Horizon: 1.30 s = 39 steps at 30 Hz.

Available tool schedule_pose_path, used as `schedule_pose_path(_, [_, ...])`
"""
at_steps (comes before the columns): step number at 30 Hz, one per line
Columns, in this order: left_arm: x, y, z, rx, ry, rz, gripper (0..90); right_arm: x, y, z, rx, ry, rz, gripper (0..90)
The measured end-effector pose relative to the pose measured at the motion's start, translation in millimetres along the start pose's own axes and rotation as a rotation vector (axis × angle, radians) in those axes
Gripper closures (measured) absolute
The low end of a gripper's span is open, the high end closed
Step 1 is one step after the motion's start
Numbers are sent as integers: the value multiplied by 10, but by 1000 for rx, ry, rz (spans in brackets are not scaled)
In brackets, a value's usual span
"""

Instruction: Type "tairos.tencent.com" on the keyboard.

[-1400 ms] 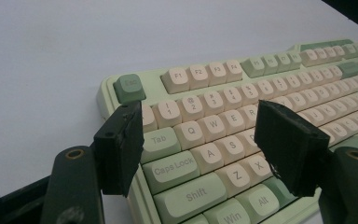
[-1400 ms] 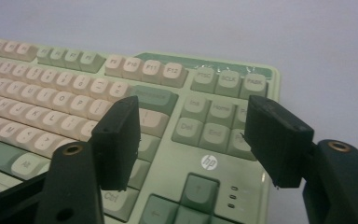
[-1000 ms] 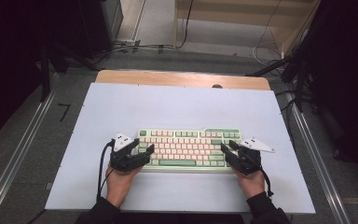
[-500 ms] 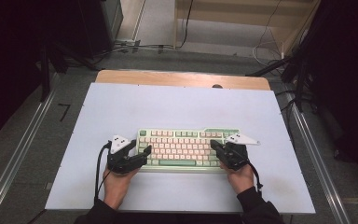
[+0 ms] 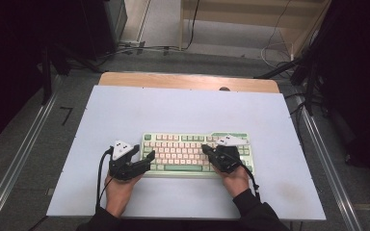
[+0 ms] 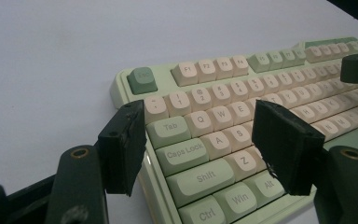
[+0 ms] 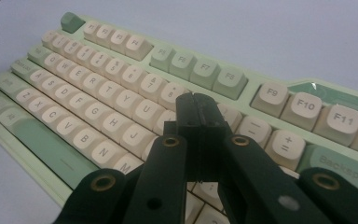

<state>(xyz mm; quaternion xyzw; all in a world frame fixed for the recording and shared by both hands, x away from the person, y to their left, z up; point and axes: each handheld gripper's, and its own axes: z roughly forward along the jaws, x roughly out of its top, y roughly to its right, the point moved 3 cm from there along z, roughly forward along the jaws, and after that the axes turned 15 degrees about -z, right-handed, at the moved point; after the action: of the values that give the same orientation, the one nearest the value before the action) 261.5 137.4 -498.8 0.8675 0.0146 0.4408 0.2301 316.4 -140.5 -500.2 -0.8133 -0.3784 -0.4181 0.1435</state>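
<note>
the right claw (image 7: 199,109), jaws pressed together, hovers over the keyboard's (image 7: 121,88) keys.

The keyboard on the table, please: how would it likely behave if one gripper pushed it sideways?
The keyboard looks like a rigid slab lying flat, so it would probably slide rather than tip. Pushed at one end, it may pivot. Its raised keycaps might depress or snag.

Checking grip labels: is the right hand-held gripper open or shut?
Shut. The right hand-held gripper has its two black jaws pressed together, nothing between them, above the keyboard.

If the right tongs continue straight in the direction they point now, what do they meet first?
Probably the keyboard: the shut right tongs point down over its cream keys, near the O and P area, though the exact key is hidden behind them.
</note>
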Motion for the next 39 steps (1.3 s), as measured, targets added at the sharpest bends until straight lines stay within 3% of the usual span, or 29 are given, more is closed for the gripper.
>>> schedule_pose_path(13, [-7,-9,-10,4,-3,1,356,70,-96,138,12,-16,-39,878])
schedule_pose_path(39, [-13,-3,0,-1,-9,1,356,71,-110,223,17,-41,-39,877])
